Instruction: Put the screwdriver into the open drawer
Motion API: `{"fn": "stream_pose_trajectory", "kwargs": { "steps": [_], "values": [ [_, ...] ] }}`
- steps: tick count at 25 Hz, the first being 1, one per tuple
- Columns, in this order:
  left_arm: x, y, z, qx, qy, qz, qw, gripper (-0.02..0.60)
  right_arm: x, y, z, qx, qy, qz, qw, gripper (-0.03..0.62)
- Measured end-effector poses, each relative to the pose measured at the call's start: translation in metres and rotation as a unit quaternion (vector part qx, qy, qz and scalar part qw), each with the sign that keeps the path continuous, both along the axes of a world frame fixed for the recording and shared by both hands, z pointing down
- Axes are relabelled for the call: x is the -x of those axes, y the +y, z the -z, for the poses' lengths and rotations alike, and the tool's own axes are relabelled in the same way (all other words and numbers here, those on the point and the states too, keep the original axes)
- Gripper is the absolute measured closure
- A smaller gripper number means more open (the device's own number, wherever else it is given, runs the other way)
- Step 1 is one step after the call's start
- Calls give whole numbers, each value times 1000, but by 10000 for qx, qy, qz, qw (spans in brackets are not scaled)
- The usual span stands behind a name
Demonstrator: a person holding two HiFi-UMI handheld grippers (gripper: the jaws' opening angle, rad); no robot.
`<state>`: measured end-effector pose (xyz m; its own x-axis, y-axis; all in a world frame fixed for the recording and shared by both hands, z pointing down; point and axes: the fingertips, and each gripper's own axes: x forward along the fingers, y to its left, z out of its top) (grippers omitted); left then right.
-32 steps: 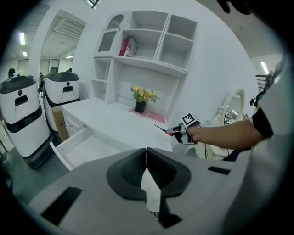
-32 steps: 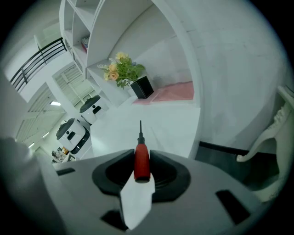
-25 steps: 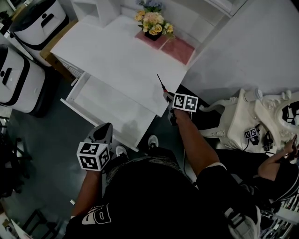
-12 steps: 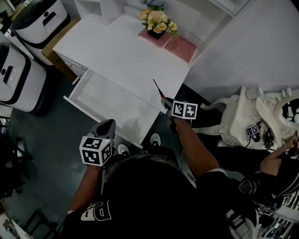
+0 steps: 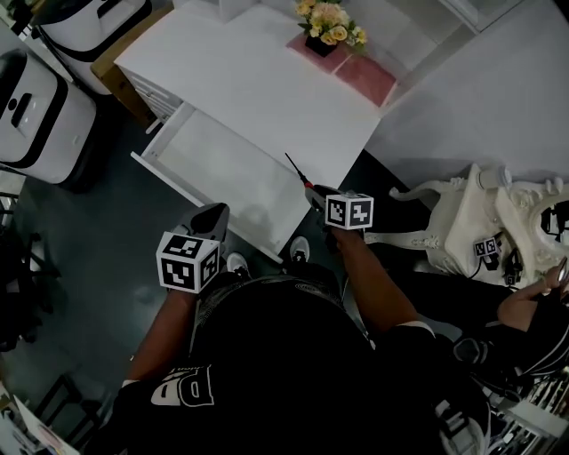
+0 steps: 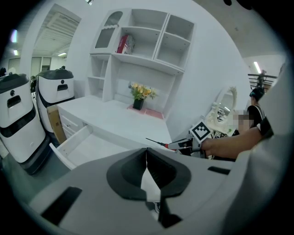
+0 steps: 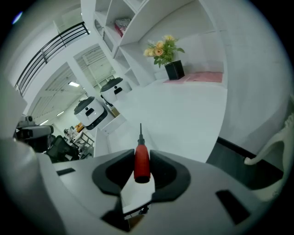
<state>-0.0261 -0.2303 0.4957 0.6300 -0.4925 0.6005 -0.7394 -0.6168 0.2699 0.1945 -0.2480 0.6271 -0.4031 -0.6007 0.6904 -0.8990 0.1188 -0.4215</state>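
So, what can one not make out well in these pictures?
Screwdriver tip: too small in every view to tell its type.
Drawer, near part: left gripper view, behind the body of the left gripper.
Jaws of the right gripper: head view, mostly under its marker cube.
Red shelf item: left gripper view, too small.

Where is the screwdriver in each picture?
Head view: screwdriver near the middle, pointing up-left.
Left gripper view: screwdriver just right of centre, pointing left.
Right gripper view: screwdriver dead centre, red handle between the jaws.
Shared landmark: the flowers.
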Motion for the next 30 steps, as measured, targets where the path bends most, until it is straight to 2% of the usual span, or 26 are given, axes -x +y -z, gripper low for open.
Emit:
{"fn": "stream_pose_trajectory", "kwargs": {
  "steps": [7,16,30],
  "values": [
    [18,0,-4,44,12,134,9999,566,36,7,-16,106,276,515,9982,482],
    [39,1,-7,106,56,377,9992,566,70,8,-47,432,690,1188,9896,482],
    [58,-2,-9,155,136,696,9974,566,82,-1,-83,834,1276,1766,9724,482]
  ]
}}
